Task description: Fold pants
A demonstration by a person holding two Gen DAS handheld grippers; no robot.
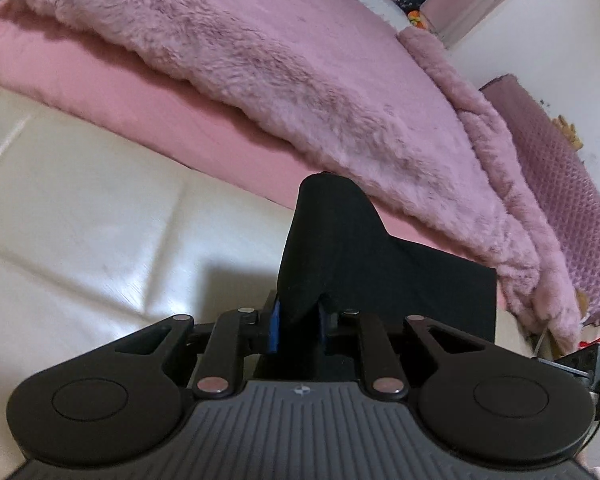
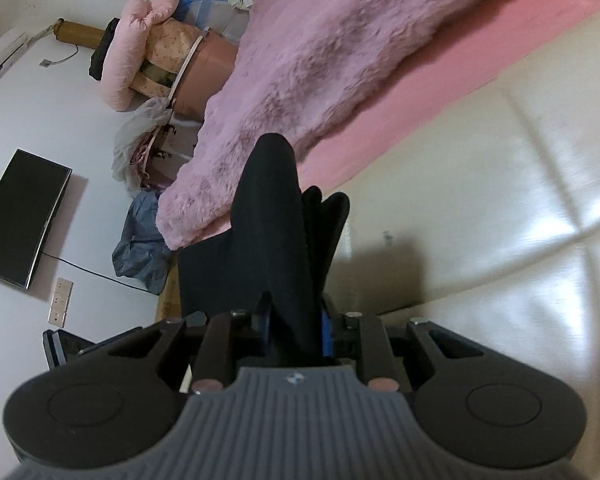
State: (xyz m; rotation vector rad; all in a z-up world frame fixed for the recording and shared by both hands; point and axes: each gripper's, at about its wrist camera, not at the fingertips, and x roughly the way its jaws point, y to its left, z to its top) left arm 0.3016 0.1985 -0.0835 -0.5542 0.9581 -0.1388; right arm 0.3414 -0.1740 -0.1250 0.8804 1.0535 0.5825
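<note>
Jaws of both the left gripper (image 1: 298, 330) and right gripper (image 2: 296, 330) pinch the soft black fabric pants (image 1: 340, 248) — cloth rises toward twelve o'clock, draping over the cream padded bed edge (image 1: 80, 220).

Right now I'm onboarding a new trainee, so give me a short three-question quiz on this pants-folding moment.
1. True or false: the left hand-held gripper is shut on the pants.
2. What does the right hand-held gripper hold? A) the blanket B) the pants C) nothing
3. Fill in: the fluffy blanket lies over a pink ____.

Key: 1 true; 2 B; 3 sheet.
</note>
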